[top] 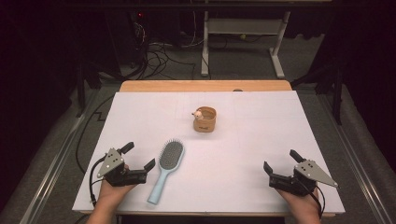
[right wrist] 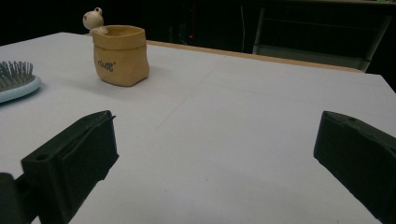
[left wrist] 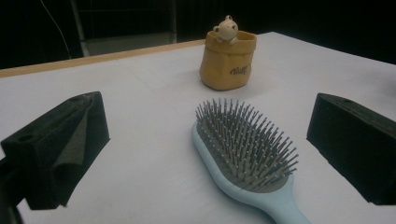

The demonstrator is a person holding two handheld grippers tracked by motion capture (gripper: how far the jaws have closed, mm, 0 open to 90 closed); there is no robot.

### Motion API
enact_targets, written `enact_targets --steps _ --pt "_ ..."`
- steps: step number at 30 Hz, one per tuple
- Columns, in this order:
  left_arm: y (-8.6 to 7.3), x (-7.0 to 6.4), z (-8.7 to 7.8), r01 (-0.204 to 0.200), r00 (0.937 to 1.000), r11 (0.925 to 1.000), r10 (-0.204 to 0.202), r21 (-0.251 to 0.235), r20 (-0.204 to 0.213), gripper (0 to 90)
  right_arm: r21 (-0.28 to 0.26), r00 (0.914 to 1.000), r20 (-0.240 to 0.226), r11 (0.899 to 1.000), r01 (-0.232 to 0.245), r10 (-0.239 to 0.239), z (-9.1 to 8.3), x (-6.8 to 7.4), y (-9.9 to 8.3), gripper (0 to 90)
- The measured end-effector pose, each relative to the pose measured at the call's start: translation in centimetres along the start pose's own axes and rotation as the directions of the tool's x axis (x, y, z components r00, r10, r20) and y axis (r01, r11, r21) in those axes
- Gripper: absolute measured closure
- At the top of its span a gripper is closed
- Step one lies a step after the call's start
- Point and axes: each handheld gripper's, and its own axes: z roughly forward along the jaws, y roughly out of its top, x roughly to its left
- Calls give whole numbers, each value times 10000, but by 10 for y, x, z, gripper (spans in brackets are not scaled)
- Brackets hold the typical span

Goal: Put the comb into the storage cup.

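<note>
At the lower left of the high view, the left gripper [top: 138, 156] rests low on the white table [top: 261, 140], jaws spread wide, empty. The right gripper [top: 281, 162] sits at lower right, equally spread. The pale blue plastic hairbrush [top: 166, 169] lies bristles-up just beside the left gripper, handle toward the bottom edge.

Hairbrush [left wrist: 245, 149]: handle cut off by the bottom edge in the left gripper view; in the right gripper view only part of the bristle head [right wrist: 16, 79] shows at the left edge. Yellow pot [top: 205, 119]: printed lettering too small to read; inside hidden.
</note>
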Motion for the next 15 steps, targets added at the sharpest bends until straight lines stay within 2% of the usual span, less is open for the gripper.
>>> enact_targets --steps 15 --pt "0 0 1 48 9999 10000 -49 -47 -136 2 -110 10000 49 9999 65 -65 0 2 1 3"
